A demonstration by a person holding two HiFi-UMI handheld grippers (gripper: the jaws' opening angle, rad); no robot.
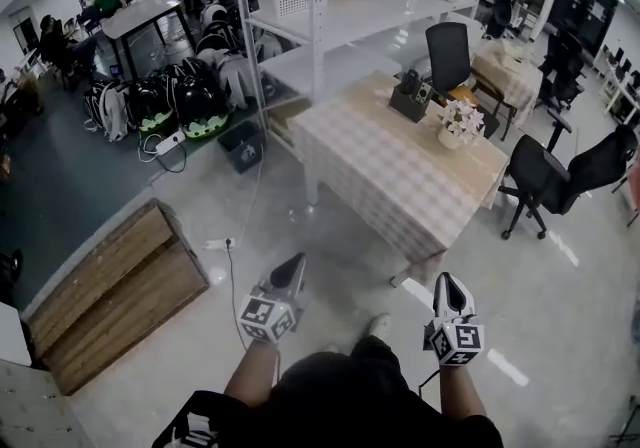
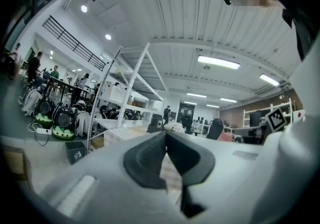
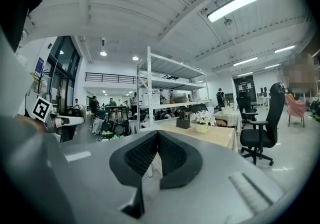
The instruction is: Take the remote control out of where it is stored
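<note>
Beige checked cloth [image 1: 400, 181] covers the table [image 1: 488, 174], at whose far end a dark holder [image 1: 410, 99] stands near a white flower pot [image 1: 456, 132]; the remote control is too small to make out. Left tool [image 1: 296, 262] and right tool [image 1: 449, 281] are held over the floor [image 1: 560, 316], short of the table, each with jaws together and nothing between them.
</note>
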